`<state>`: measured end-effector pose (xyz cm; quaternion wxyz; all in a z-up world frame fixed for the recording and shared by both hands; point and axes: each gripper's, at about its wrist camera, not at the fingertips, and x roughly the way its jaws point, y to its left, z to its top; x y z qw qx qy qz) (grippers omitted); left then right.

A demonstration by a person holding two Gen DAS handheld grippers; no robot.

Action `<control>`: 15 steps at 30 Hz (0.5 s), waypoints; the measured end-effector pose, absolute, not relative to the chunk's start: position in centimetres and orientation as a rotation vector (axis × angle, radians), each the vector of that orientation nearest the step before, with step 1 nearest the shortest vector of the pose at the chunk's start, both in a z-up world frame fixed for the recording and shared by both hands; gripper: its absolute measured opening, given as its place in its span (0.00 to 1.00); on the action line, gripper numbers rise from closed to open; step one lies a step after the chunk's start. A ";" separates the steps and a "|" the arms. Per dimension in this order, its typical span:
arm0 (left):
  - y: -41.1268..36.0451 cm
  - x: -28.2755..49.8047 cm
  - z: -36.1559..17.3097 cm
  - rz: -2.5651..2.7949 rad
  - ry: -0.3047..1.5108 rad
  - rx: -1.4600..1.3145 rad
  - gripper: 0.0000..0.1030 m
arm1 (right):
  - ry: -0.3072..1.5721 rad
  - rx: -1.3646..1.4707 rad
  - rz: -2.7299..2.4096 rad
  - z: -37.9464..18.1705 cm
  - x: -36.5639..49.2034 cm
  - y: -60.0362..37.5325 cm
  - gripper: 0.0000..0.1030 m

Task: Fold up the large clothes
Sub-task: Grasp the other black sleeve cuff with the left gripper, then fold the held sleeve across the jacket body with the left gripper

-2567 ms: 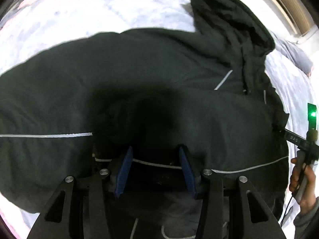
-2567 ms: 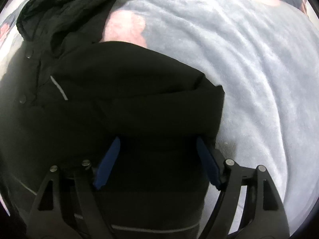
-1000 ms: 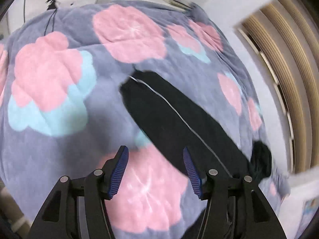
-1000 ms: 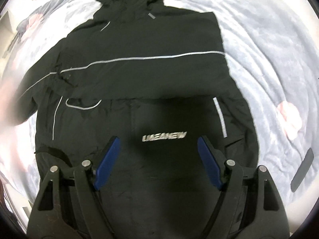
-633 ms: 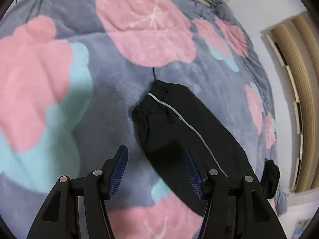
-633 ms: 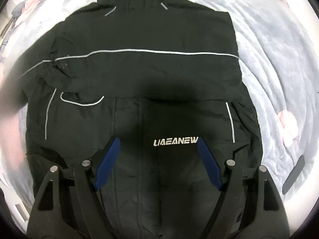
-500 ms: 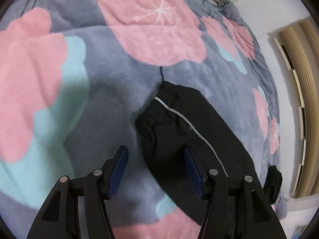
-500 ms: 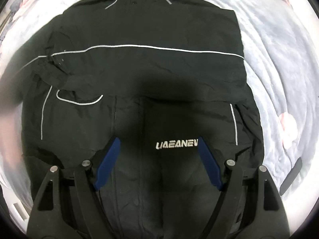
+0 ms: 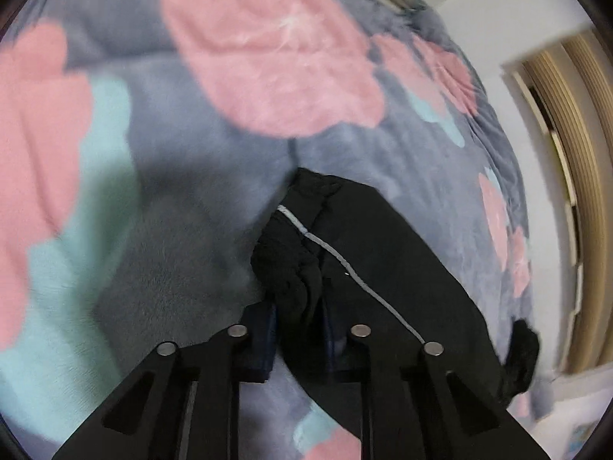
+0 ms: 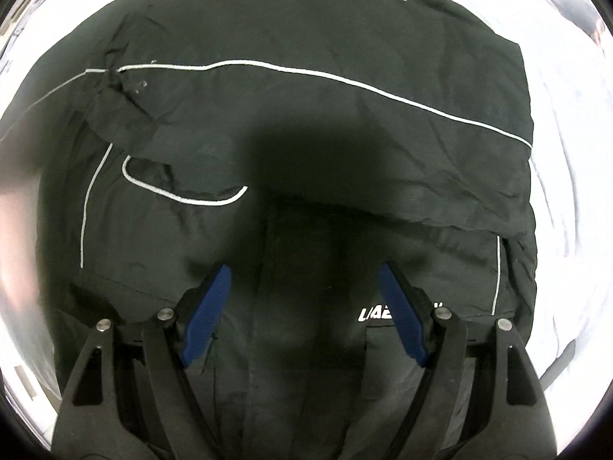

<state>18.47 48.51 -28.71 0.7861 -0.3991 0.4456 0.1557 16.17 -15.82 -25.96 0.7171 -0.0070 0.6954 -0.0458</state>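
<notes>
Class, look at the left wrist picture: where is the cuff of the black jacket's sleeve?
The cuff lies mid-frame on the flowered blanket, bunched between the closing jaws of the left gripper, just below a big pink flower.

A plush grey-blue blanket [image 9: 199, 176] covers the whole surface in the left wrist view, printed with big pink blossoms [image 9: 276, 57] edged in pale teal patches [image 9: 107, 122]. More, smaller blossoms run along its far right edge. Beyond that edge stands a white wall [image 9: 509, 27], and to the right of it a tan, ribbed frame [image 9: 574, 176] curves from far to near, possibly slatted furniture, though the blur leaves it unclear. In the right wrist view the blanket is washed out to pale grey-white, and a dark flat strip [image 10: 561, 364] lies on it at the near right.
</notes>
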 end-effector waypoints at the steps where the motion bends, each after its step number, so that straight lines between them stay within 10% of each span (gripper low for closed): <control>1: 47.6 18.4 -27.3 0.339 0.950 -0.806 0.16 | 1.535 -0.015 -0.101 -25.9 16.1 -15.9 0.75; 15: 24.7 19.1 -10.3 -0.141 0.820 -0.310 0.14 | 1.416 0.092 -0.073 -23.4 12.5 -19.1 0.74</control>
